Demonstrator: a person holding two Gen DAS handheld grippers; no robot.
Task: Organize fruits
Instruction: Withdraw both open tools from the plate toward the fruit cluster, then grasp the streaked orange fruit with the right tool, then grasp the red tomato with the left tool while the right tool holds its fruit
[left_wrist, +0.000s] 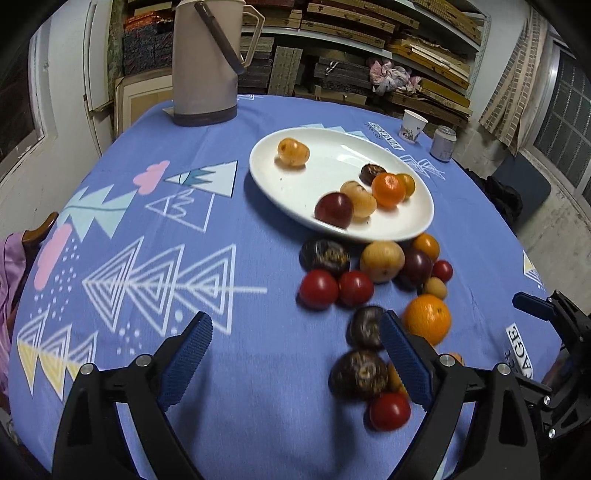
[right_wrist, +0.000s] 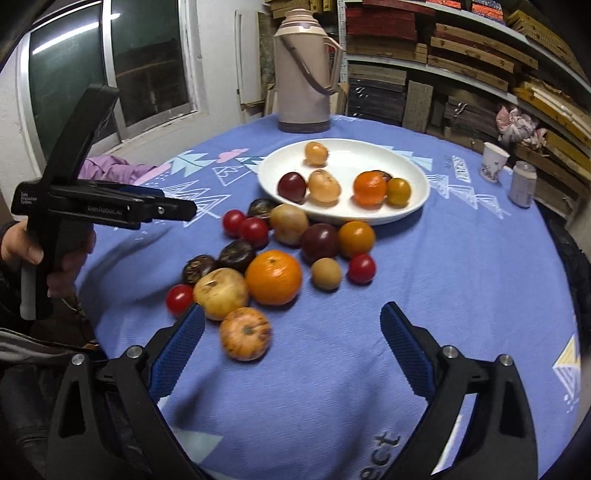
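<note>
Fruits (right_wrist: 321, 186) on white plate (right_wrist: 417, 201)

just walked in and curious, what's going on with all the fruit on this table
A person is sorting fruit with a handheld claw in each hand. The white oval plate on the blue patterned tablecloth already holds six small fruits, among them a small orange mandarin. More than a dozen others lie loose in front of the plate, including a large orange. The left claw and the right claw are both open and empty, above the cloth near the loose pile.
</note>
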